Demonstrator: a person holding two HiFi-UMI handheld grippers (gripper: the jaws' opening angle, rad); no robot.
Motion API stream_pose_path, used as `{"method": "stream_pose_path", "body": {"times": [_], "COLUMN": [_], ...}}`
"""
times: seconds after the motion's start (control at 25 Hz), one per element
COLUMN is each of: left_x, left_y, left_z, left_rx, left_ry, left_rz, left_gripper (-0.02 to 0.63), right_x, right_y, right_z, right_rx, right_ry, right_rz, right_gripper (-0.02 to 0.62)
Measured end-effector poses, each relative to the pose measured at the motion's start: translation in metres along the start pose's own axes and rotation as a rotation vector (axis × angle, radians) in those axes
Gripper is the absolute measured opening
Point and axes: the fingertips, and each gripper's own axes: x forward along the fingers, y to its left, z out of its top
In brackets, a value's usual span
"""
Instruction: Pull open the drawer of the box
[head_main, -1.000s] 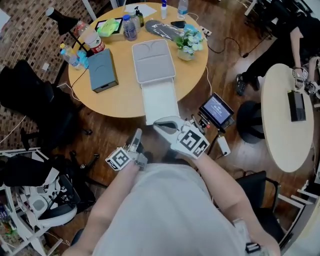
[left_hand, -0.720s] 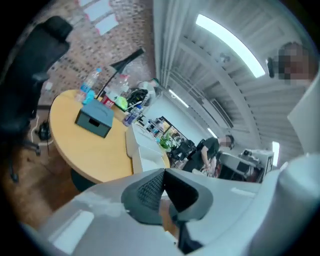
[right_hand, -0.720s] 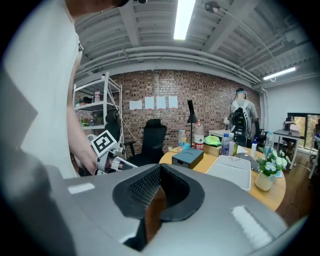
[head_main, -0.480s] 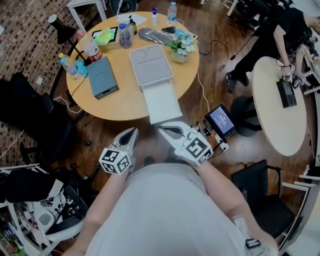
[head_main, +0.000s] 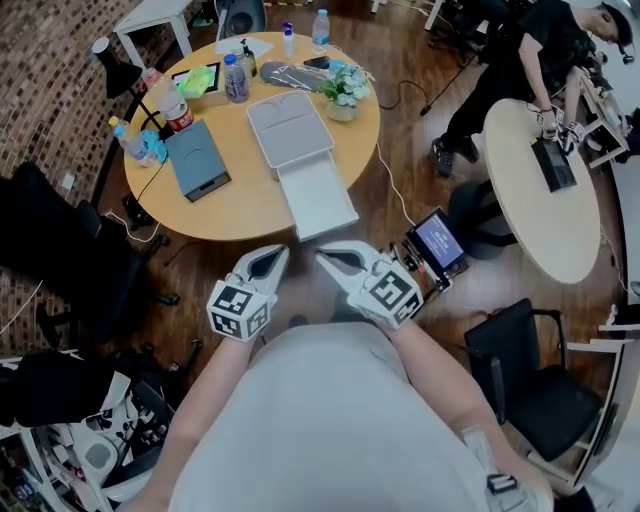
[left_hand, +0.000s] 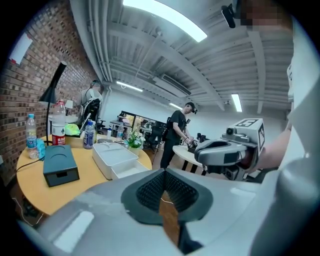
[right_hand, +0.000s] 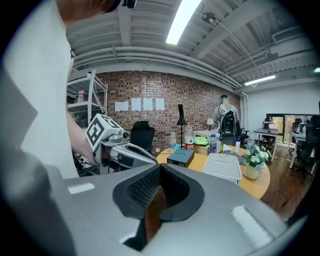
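Two grippers, both clenched on nothing: the left gripper (head_main: 277, 252) and the right gripper (head_main: 324, 252) hang side by side over bare floor (head_main: 300, 285), just short of the round table's (head_main: 235, 205) near edge. The white box (head_main: 288, 125) sits mid-table; its drawer (head_main: 318, 195) stands pulled out toward us, front end reaching that edge. We note free floor between tips and drawer; a small screen (head_main: 435, 240) crowds the right, a black chair (head_main: 60, 250) the left. Against a second ago: the right gripper has left the drawer front, and the left gripper has come up level with it.
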Motion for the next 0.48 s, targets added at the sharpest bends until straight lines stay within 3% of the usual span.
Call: {"method": "stream_pose_path", "body": {"times": [0.24,0.48], "left_x": [-0.018,-0.030], "left_y": [-0.002,-0.004], "left_z": [-0.011,-0.031], "left_rx": [0.007,-0.013], "left_ry": [0.011,0.028], "left_rz": [-0.009,-0.004], "left_gripper": [0.003,0.003], "right_x": [0.001,0.001], "right_y": [0.017,0.035], "right_z": [-0.004,-0.013], "right_rx": [0.038,0.007], "right_ry": [-0.026,0.007], "right_rz": [-0.026,-0.028], "right_gripper": [0.005,0.005]}}
